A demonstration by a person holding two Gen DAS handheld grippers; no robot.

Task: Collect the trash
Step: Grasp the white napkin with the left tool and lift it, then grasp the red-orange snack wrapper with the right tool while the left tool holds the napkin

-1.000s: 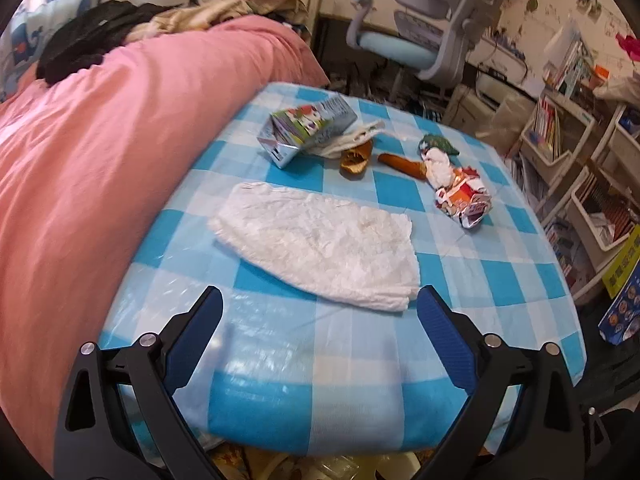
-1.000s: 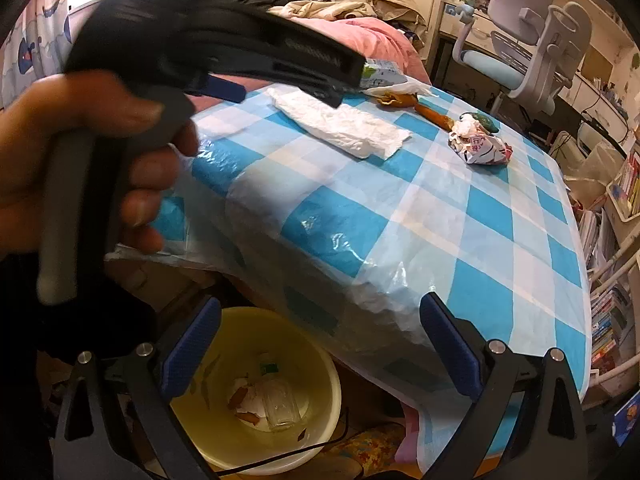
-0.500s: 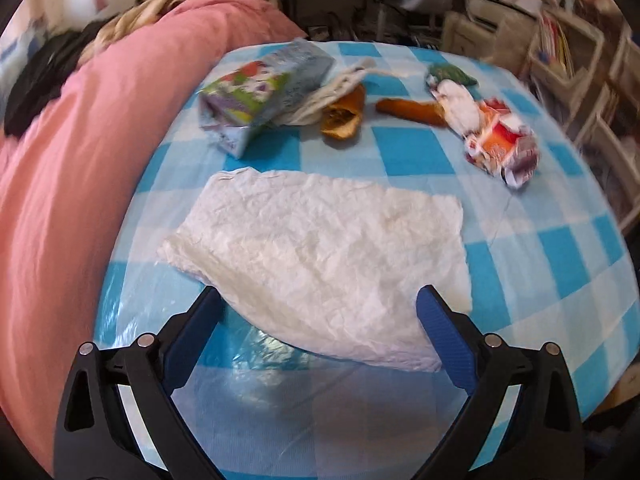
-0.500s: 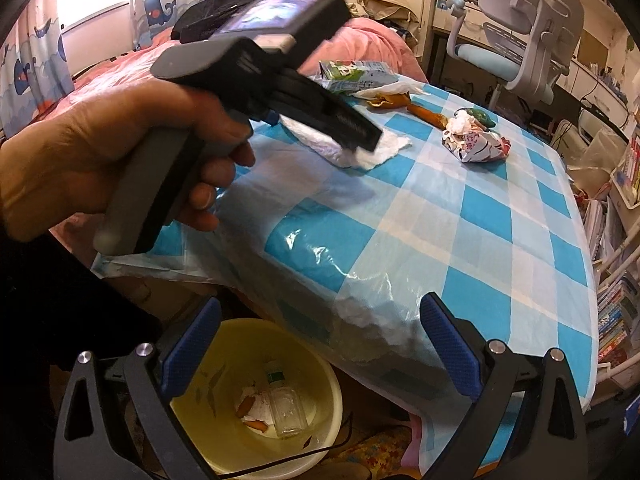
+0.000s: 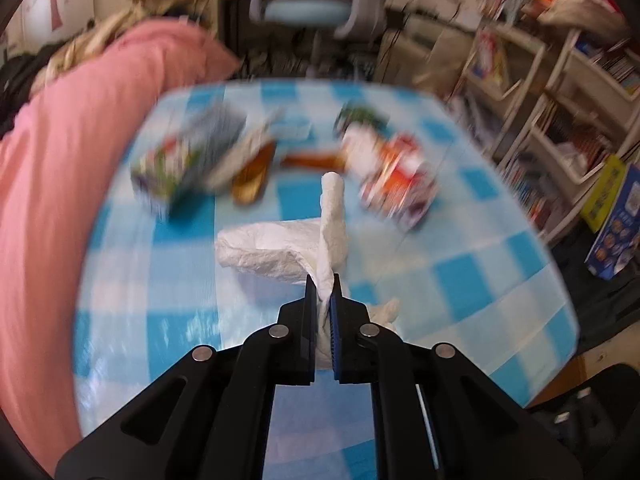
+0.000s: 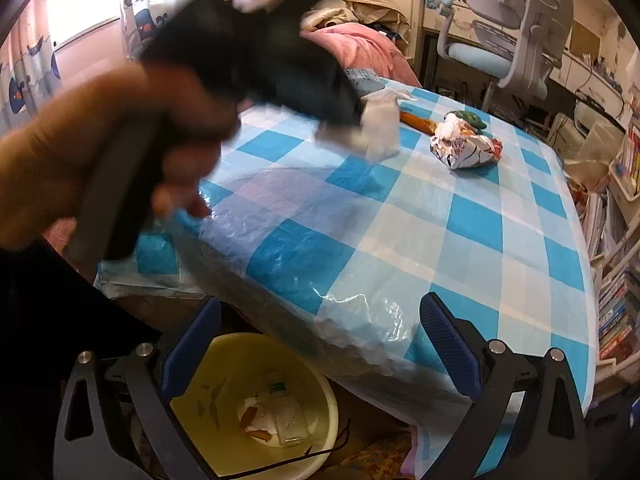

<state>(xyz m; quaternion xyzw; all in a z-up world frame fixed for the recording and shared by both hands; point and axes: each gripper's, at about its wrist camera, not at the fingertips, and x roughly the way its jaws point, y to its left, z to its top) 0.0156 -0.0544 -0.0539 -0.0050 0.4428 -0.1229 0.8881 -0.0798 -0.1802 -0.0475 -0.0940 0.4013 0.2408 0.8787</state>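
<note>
My left gripper (image 5: 323, 280) is shut on the near edge of a white paper towel (image 5: 280, 248), which bunches up on the blue checked table (image 5: 460, 288). In the right wrist view a hand holds that gripper (image 6: 352, 116), blurred, over the same towel (image 6: 380, 132). Beyond it lie a printed carton (image 5: 180, 160), a brown peel (image 5: 252, 180), an orange-brown scrap (image 5: 312, 160) and a crumpled red and white wrapper (image 5: 400, 176). My right gripper (image 6: 320, 340) stands open with nothing between its fingers, over the table's near edge and a yellow bin (image 6: 256, 404) holding some trash.
A pink blanket (image 5: 60, 160) covers the bed left of the table. A grey and blue desk chair (image 6: 516, 40) stands behind it. Shelves with books (image 5: 560, 120) line the right side. The wrapper (image 6: 464, 148) lies at mid-table in the right wrist view.
My left gripper moved forward over the towel and shut on its edge, gathering it into a bunch. The right gripper has stayed in place, open.
</note>
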